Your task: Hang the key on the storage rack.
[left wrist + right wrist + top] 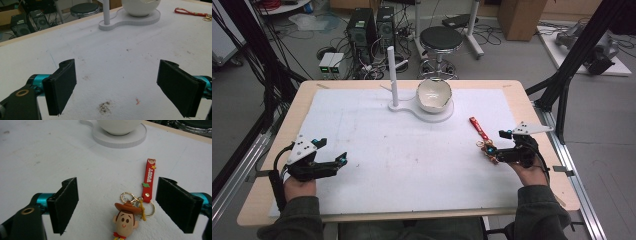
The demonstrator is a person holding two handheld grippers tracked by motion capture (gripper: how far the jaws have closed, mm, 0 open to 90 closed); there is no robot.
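Left gripper [117, 85]: jaws wide apart over the stained white mat [112, 57], nothing between.
Far: white bowl [141, 6] on stand [120, 21]; far right, red strap [188, 11], perhaps a keychain's.

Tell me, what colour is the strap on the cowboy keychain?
Red, with yellow letters. The flat rubber keychain strap shows best in the right gripper view.

A light wooden bench [271, 197] stands on a grey floor [492, 57]. Just behind the bench sits a black round stool [441, 39]; left of the stool, two black computer towers [371, 27] amid tangled cables.
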